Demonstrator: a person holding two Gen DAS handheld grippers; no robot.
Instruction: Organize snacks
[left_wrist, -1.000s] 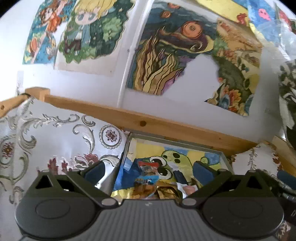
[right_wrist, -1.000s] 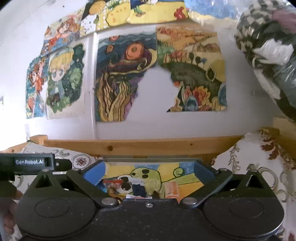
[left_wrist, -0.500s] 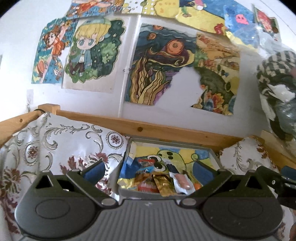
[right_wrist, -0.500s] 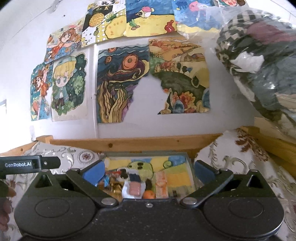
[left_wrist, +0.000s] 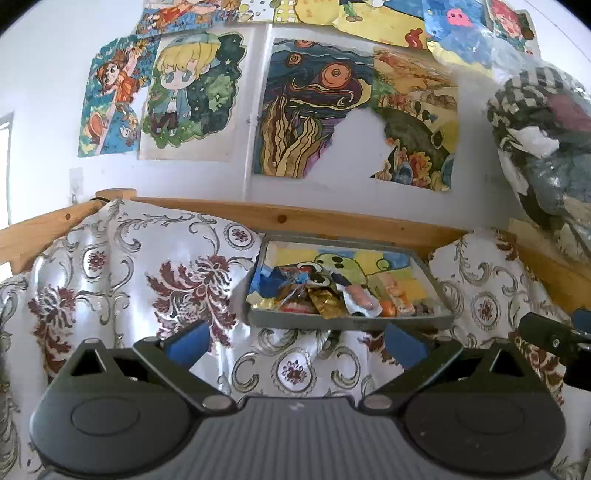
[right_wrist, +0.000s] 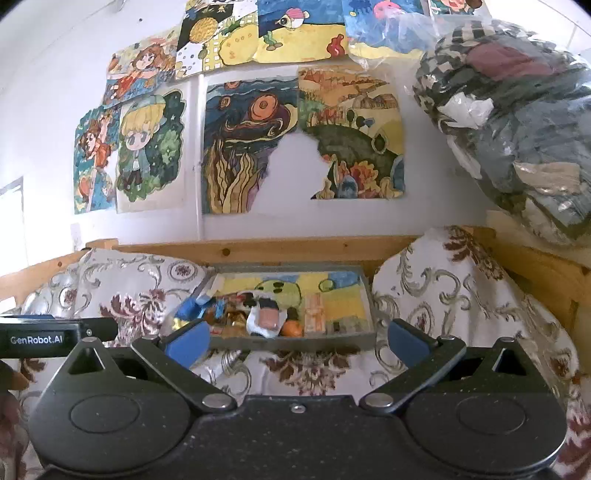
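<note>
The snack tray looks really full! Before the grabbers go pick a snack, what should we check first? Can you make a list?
1. Left gripper open and empty: ok, its blue pads are wide apart with nothing between them.
2. Right gripper open and empty: ok, same.
3. Tray in reach ahead: ok, it sits in front of both grippers on the flowered cloth.
4. Snacks all inside the tray: ok, they are heaped toward its near left part.
5. One snack easy to grab alone: not ok, the wrappers overlap in a pile.
6. Tray sitting flat and steady: cannot tell, the cloth beneath it is rumpled.
</note>
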